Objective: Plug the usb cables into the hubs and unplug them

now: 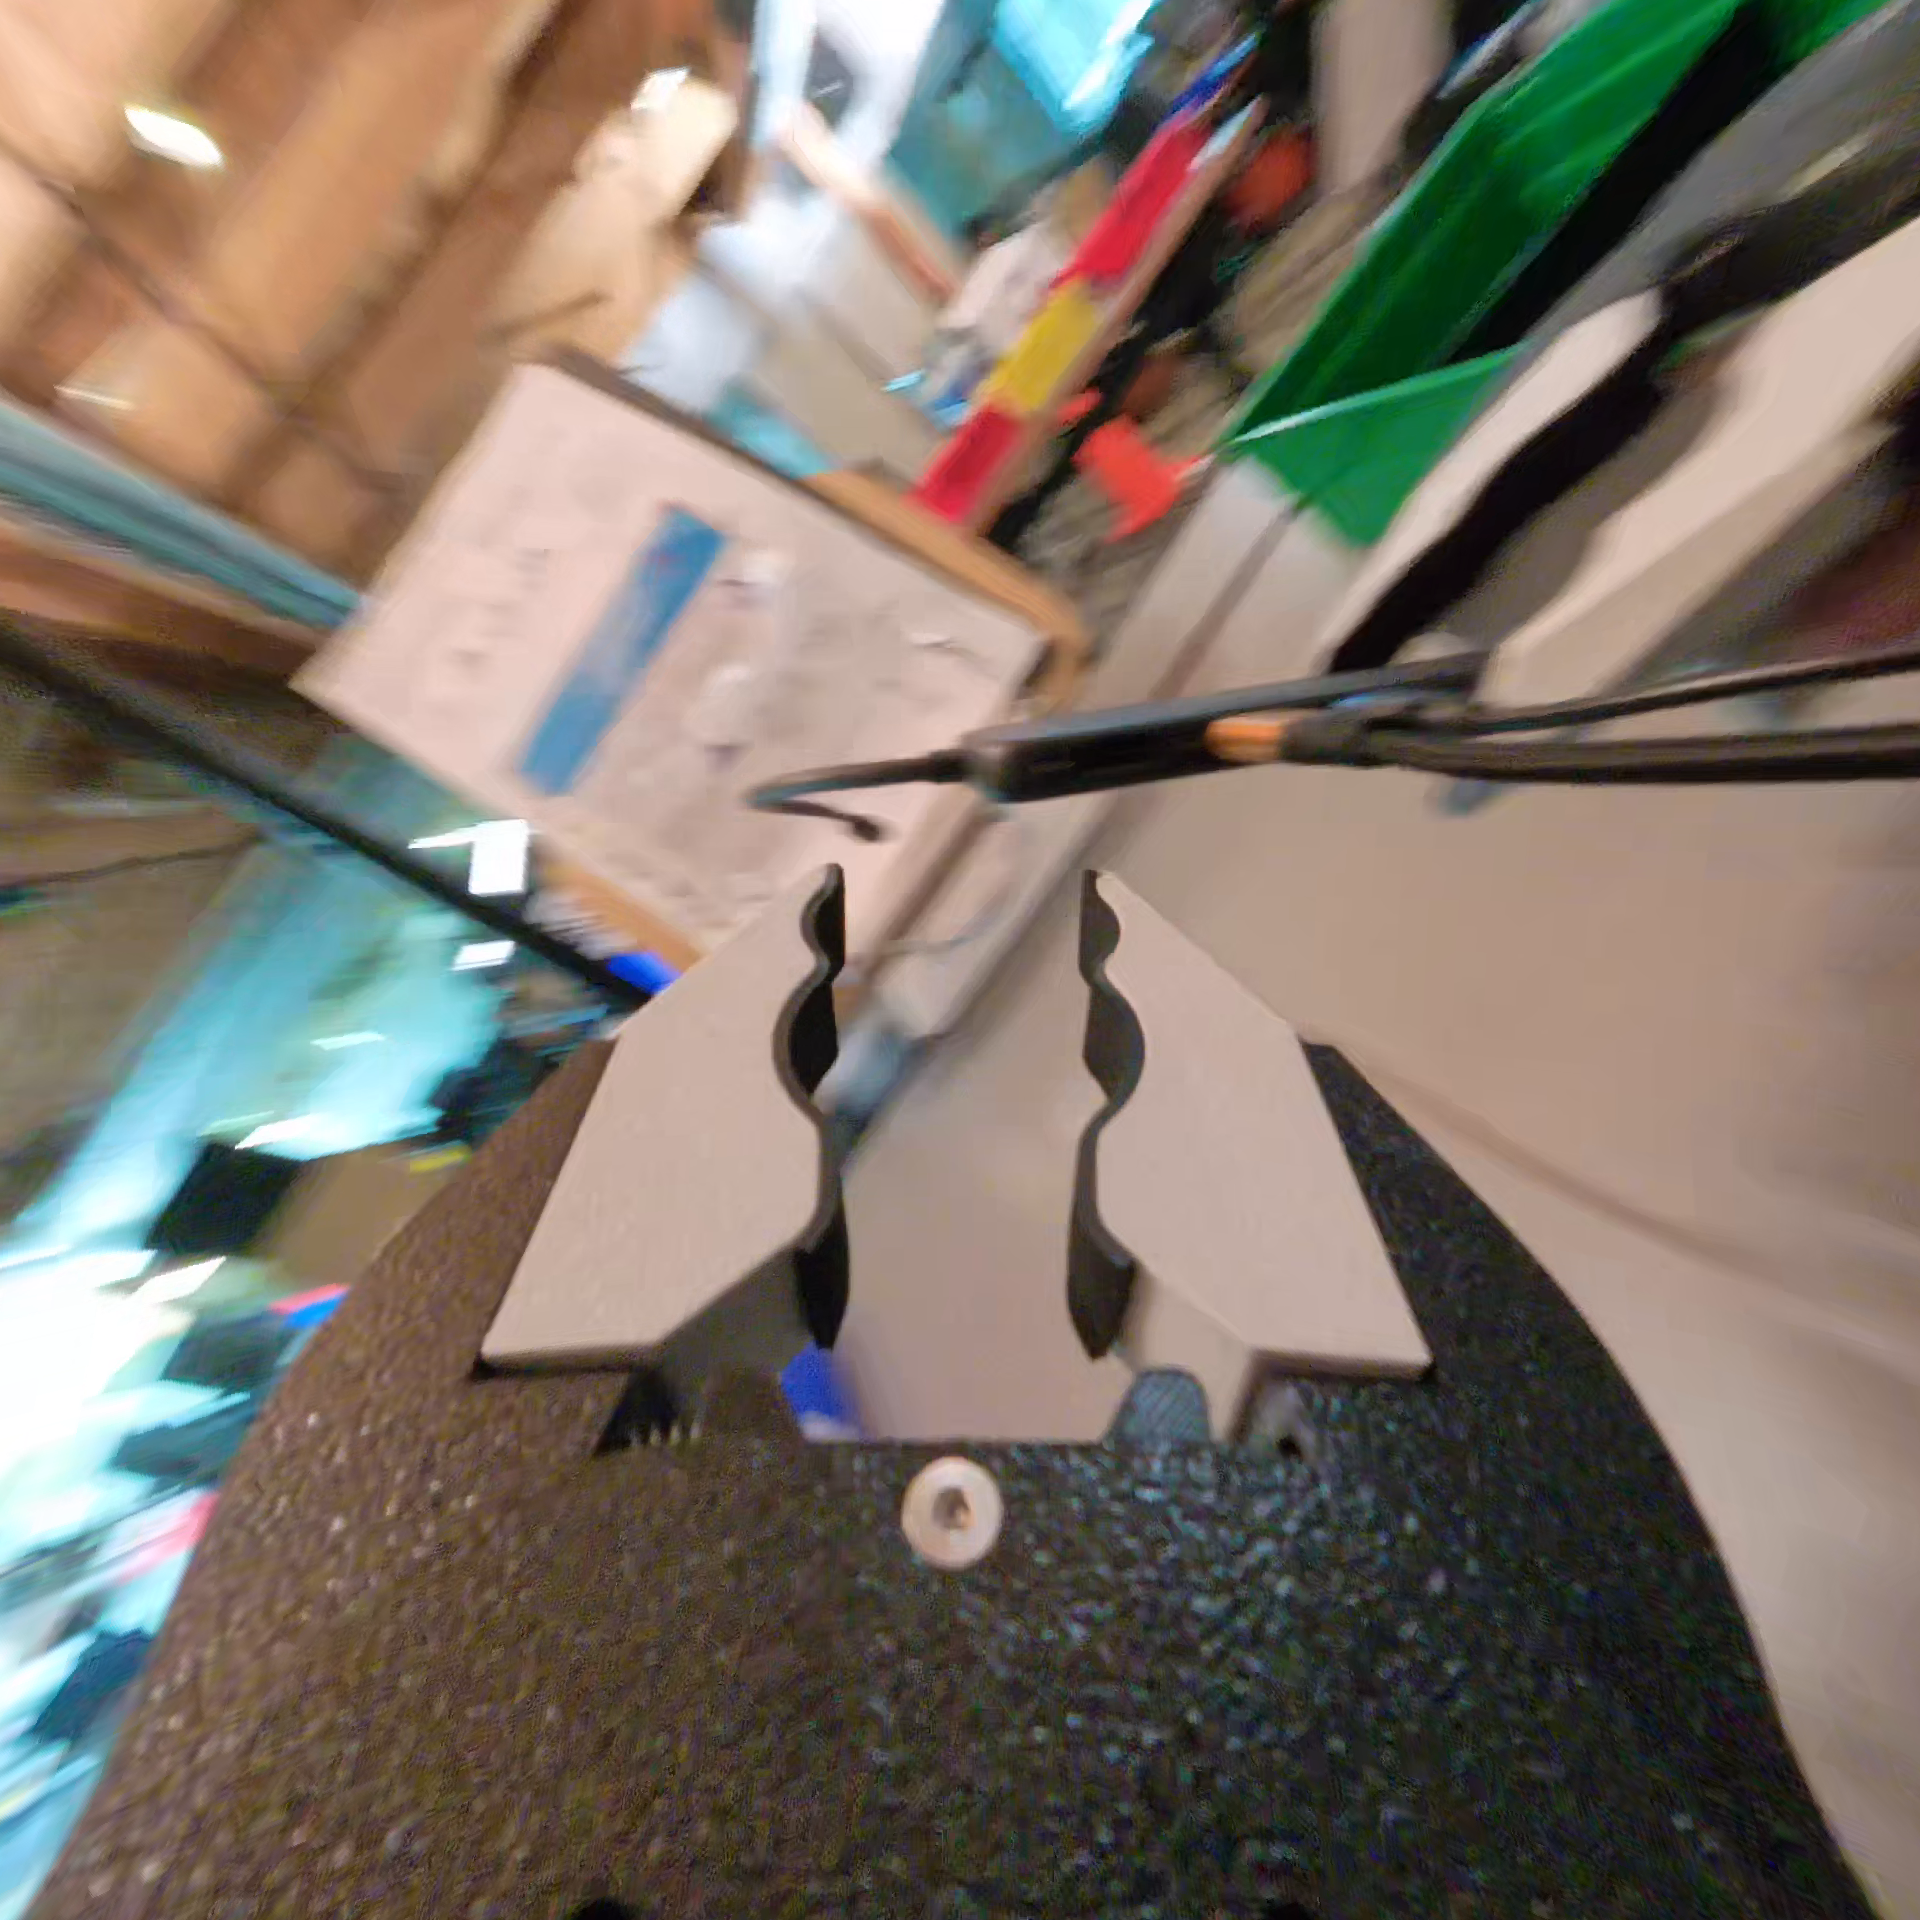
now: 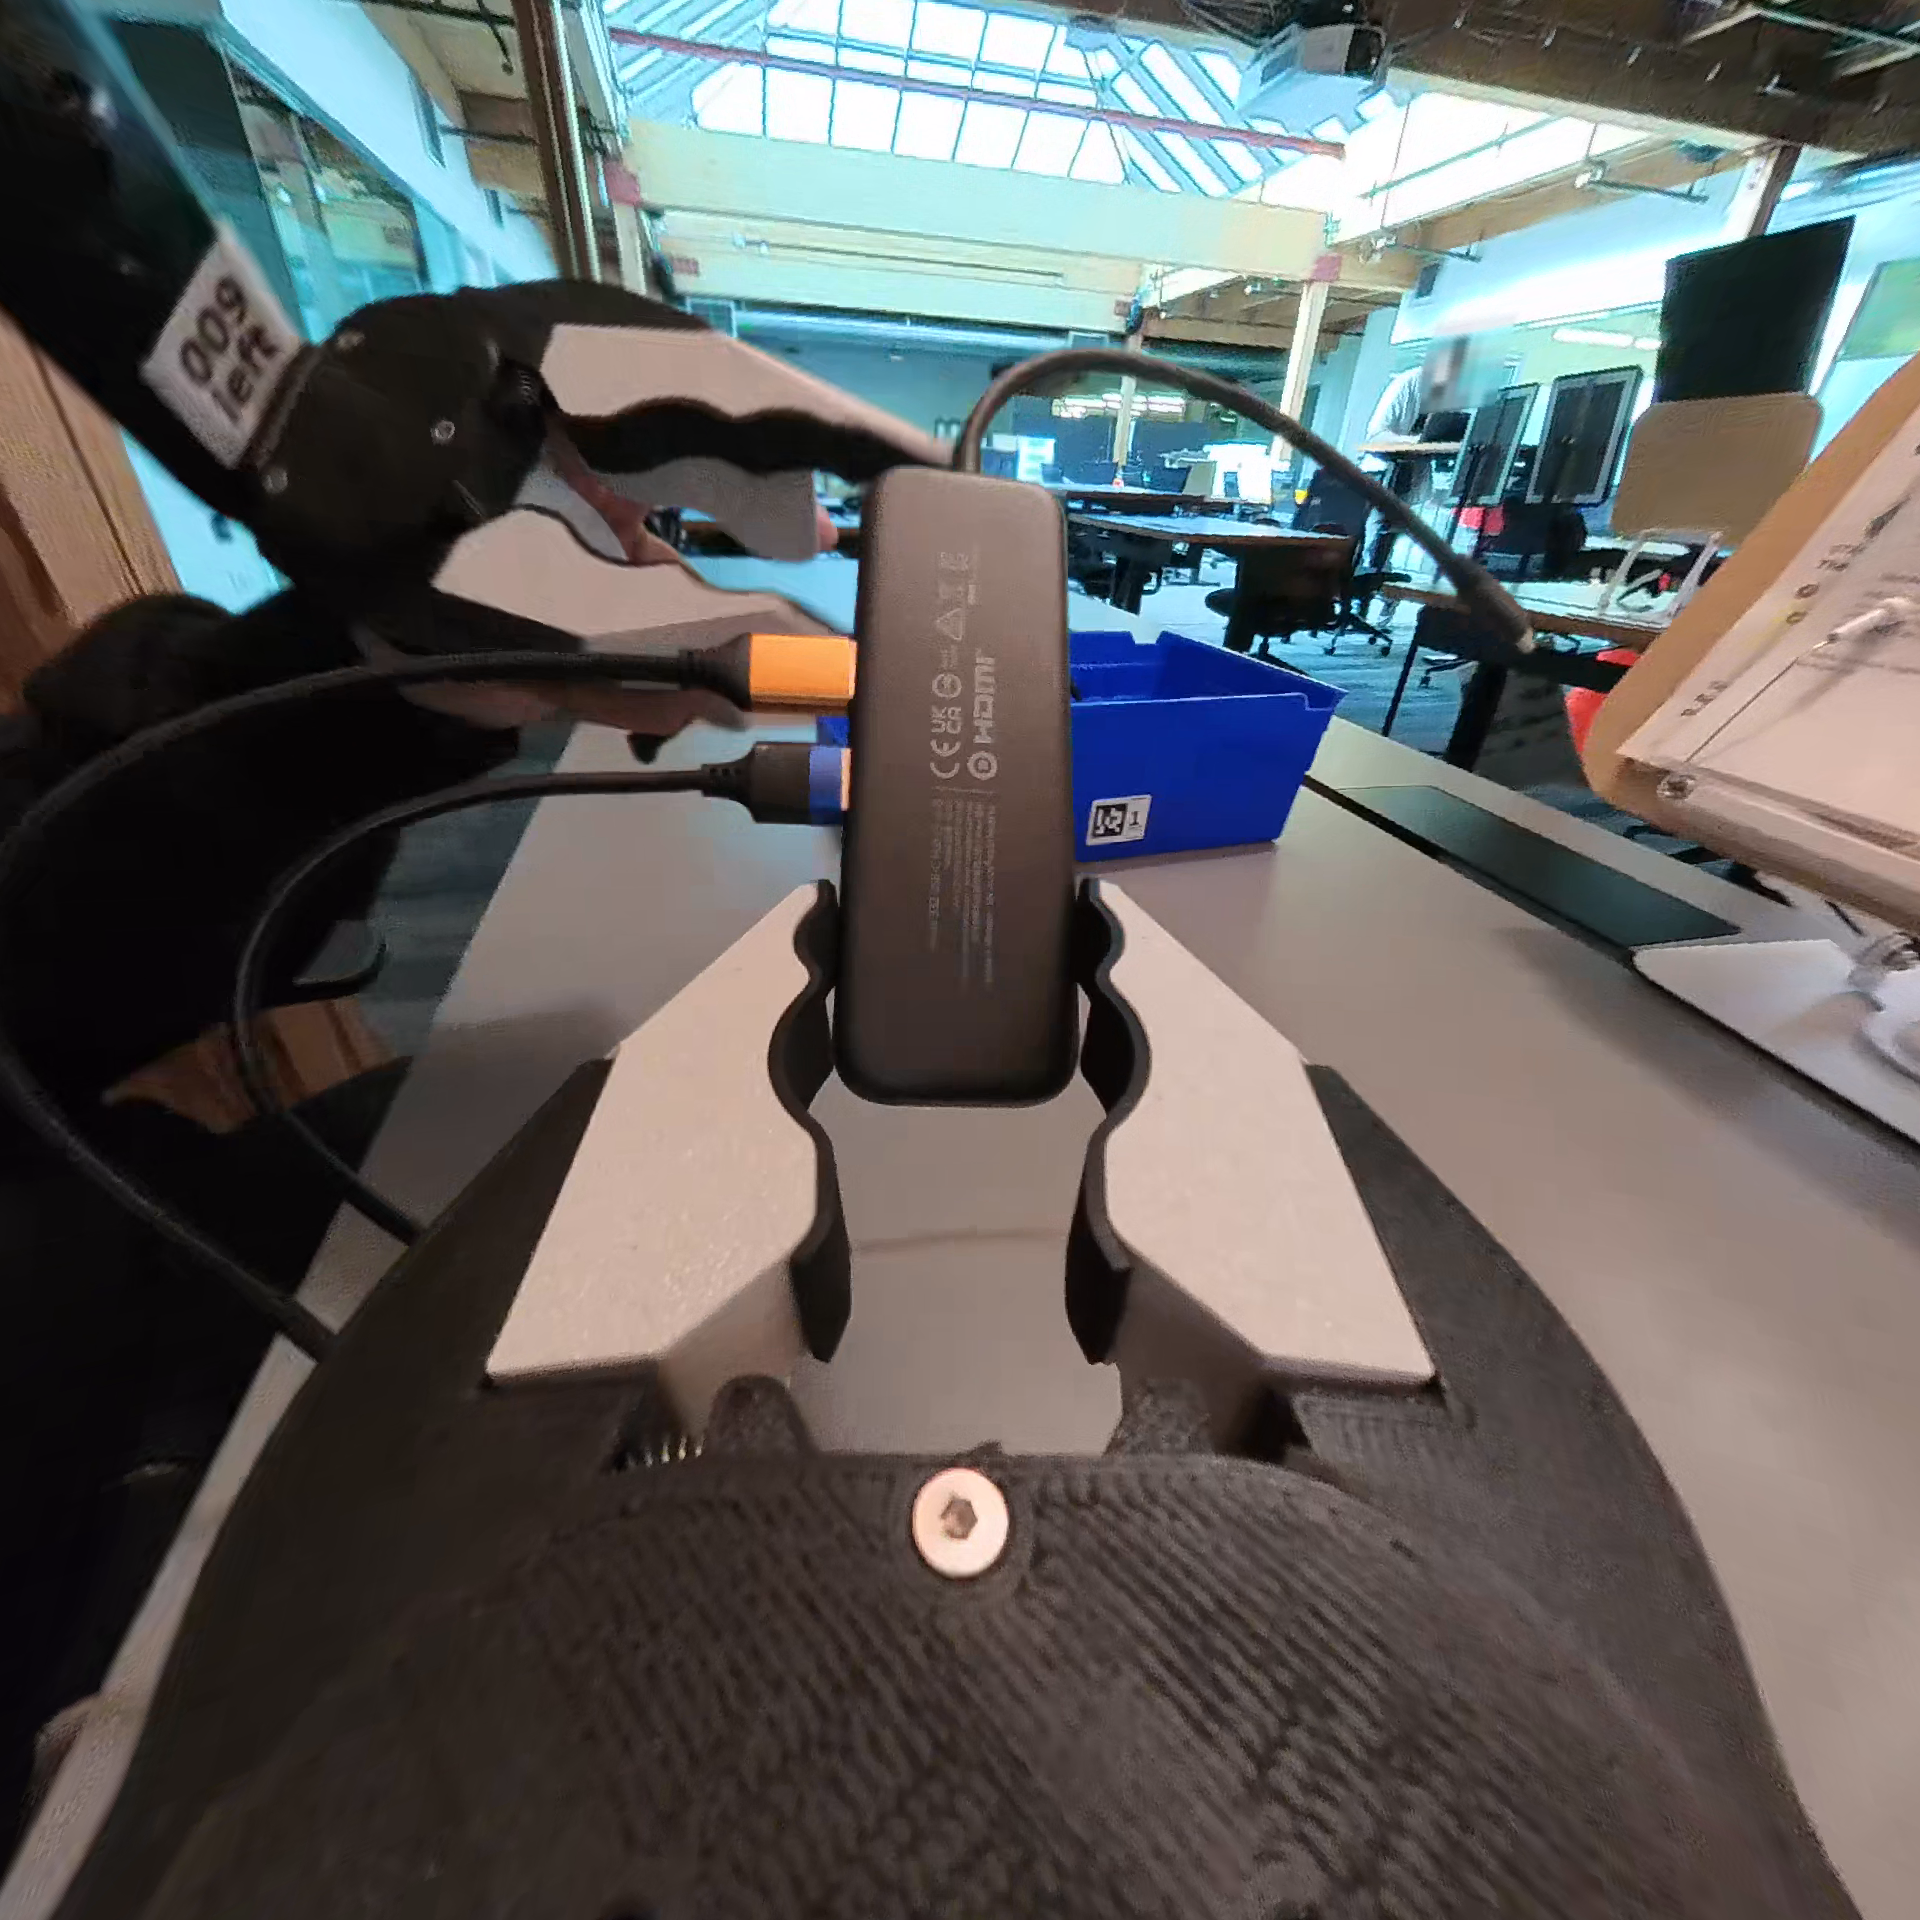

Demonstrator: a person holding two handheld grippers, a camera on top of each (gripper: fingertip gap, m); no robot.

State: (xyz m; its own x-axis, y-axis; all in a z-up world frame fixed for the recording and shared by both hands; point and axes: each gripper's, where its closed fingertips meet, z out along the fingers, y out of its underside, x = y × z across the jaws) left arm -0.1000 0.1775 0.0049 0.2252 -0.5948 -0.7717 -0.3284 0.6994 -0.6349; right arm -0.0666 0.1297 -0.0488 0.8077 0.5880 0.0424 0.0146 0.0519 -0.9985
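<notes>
- The grey table (image 2: 1455, 1039) carries a blue bin (image 2: 1195, 748) at its far side; both sit behind the work and take no part in it.
- The right gripper (image 2: 954, 997) has its fingers closed on the lower end of the black hub (image 2: 956, 727), holding it upright above the table with its flat face to the camera.
- The left gripper (image 2: 769, 561) stands just beside the hub's left edge, fingers apart and empty, confirmed by the clear gap in its own view (image 1: 961, 935).
- The hub's own lead (image 2: 1247, 416) arches from its top and hangs free to the right.
- Two cables are seated in the hub's left edge: the orange plug (image 2: 800, 670) above, the blue plug (image 2: 826, 784) below.
- Judged step: plugging is done; unplugging is about to start, with the orange plug nearest the open fingers.
- Next move, as judged: close on the plug body, not the cord, and pull straight out sideways while the right gripper braces the hub.
- The left wrist view is motion-blurred, so fingertip alignment with the plug is probably near but unconfirmed.
</notes>
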